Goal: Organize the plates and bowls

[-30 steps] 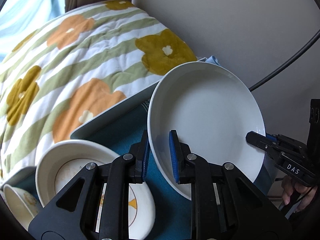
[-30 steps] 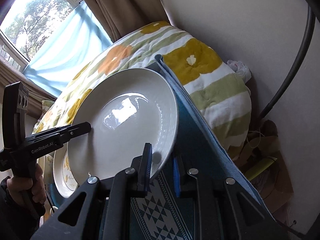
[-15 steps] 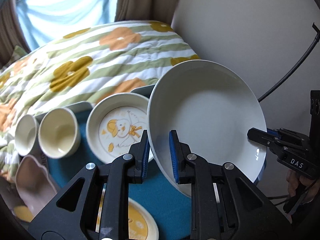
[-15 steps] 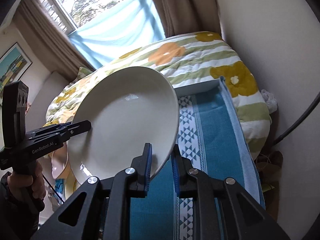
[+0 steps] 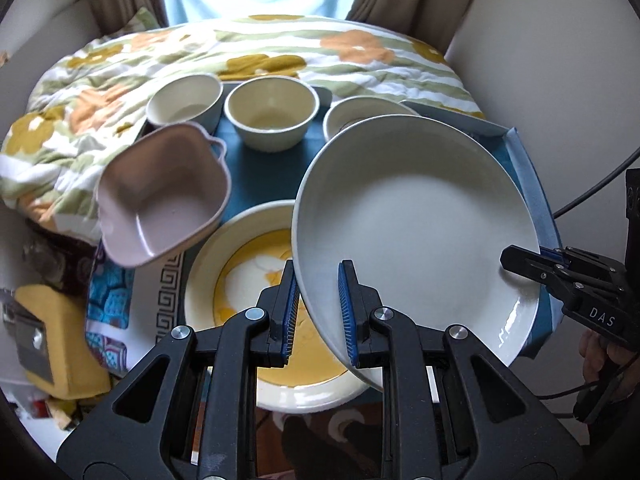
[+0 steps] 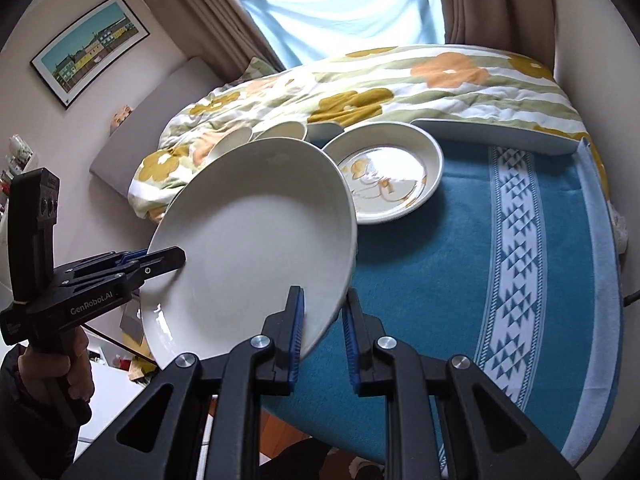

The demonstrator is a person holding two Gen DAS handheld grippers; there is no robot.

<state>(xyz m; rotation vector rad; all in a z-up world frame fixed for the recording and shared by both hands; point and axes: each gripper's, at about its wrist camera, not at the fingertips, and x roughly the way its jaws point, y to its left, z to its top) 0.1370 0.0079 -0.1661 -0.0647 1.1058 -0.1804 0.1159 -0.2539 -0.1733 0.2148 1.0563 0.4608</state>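
**Two tongs on one white plate**

Two tongs grip the same large white plate (image 5: 416, 236), one at each side of its rim. The left tongs (image 5: 318, 312) are nearly closed, their blue pads (image 5: 347, 312) straddling the plate's near-left rim. The right tongs (image 6: 322, 334) are likewise nearly closed, with the plate's near-right rim between their pads (image 6: 297, 334). From the left wrist view the right tongs come in over the plate's right rim; from the right wrist view the left tongs reach its left rim.

The plate is tilted and held above the surface (image 6: 448, 280), which is covered with a teal cloth bearing a white patterned band. The plate hangs over the near-left part of the surface.

Below its left edge, at the near edge of the surface, lies a cream plate with a yellow centre (image 5: 244, 280), partly hidden by the white plate. Toward the far edge rests a cream plate with an orange drawing (image 6: 394, 176), flat on the cloth, its left part hidden behind the white plate. Two cream bowls (image 5: 272, 114) stand side by side at the far-left edge. A pink square bowl (image 5: 164, 196) sits tilted at the left edge, nearer than the cream bowls. A pale tray (image 6: 496, 134) lies along the far edge, against a flowered quilt (image 6: 400, 80) on the bed beyond.
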